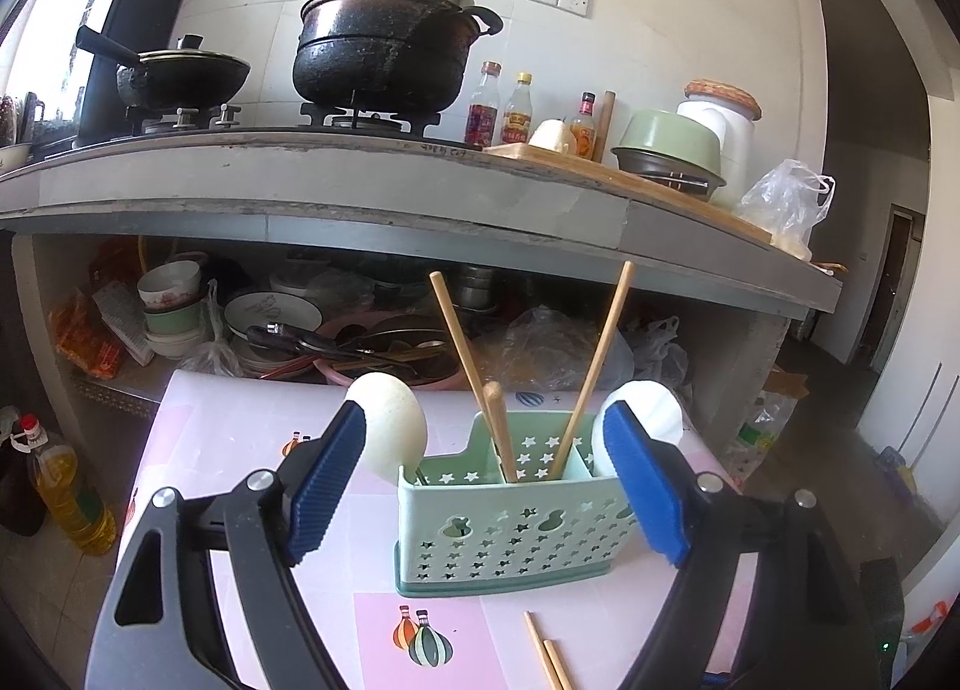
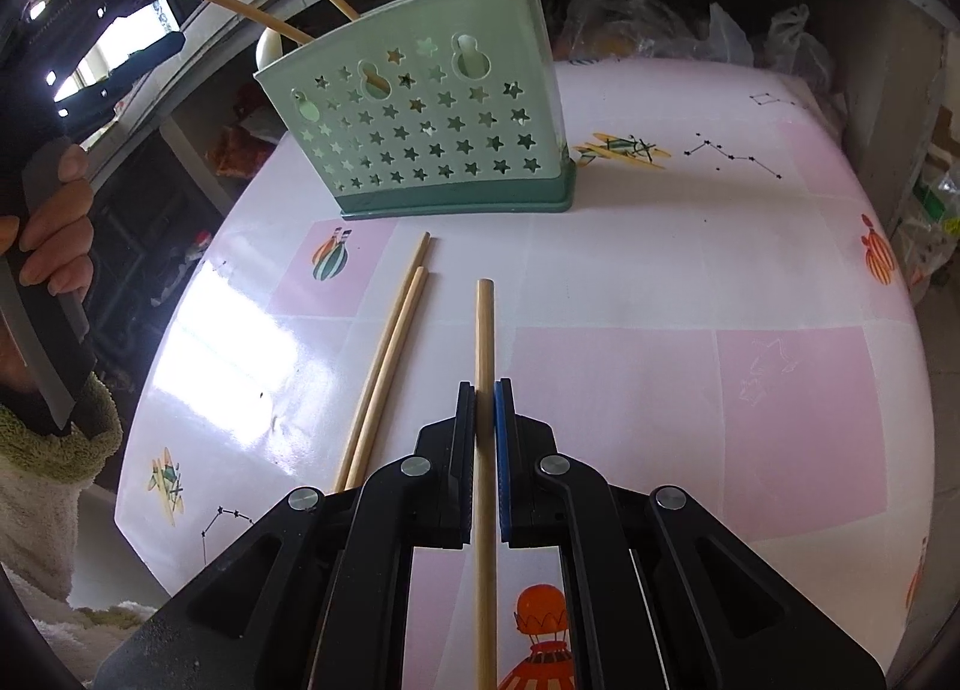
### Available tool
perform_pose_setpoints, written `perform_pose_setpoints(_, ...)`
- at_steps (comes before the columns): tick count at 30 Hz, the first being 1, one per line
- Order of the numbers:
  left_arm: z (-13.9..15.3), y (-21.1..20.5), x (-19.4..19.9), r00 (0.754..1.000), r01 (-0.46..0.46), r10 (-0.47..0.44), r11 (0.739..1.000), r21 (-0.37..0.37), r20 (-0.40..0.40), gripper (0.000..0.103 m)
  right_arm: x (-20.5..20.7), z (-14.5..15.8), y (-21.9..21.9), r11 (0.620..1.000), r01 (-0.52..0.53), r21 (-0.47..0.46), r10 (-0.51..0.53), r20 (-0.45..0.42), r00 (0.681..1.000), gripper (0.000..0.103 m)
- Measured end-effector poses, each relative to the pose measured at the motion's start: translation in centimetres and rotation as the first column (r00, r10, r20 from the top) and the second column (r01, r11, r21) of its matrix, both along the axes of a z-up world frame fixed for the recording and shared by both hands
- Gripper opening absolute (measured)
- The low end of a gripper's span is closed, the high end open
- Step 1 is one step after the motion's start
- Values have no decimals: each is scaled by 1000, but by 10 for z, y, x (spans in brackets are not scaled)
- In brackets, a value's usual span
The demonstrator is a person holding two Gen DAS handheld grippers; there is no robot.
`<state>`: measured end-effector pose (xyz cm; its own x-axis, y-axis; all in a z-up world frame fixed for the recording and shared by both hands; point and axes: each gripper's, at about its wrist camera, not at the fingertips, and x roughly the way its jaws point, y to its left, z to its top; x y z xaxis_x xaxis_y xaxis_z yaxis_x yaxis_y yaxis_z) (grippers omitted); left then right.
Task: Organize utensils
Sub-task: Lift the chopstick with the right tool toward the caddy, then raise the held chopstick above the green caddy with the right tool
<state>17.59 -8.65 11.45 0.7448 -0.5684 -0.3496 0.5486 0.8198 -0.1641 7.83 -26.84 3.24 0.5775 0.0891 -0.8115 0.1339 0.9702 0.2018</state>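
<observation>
No writing reads clearly anywhere as the left gripper (image 1: 486,480) stands spread and empty before the green holder (image 1: 510,522), while the right gripper (image 2: 485,408) pinches a chopstick (image 2: 485,330).

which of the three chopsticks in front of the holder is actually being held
The lone chopstick on the right, clamped in the right gripper. The other two chopsticks lie loose, side by side, to its left.

A blackened pot (image 1: 381,54) sits on the stove (image 1: 360,120) (bottles (image 1: 483,105) alongside).
</observation>
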Motion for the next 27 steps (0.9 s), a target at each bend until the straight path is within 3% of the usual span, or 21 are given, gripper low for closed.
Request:
perform_pose_setpoints(13, -3, 7, -1, 1000, -14, 14, 1000, -3, -5, 80, -4, 43, -2, 1000, -7, 0, 7, 111, 994, 5)
perform_pose_setpoints(27, -6, 18, -1, 999, -39, 39, 999, -8, -17, 80, 0, 97, -8, 999, -12, -30, 20, 276, 961, 5)
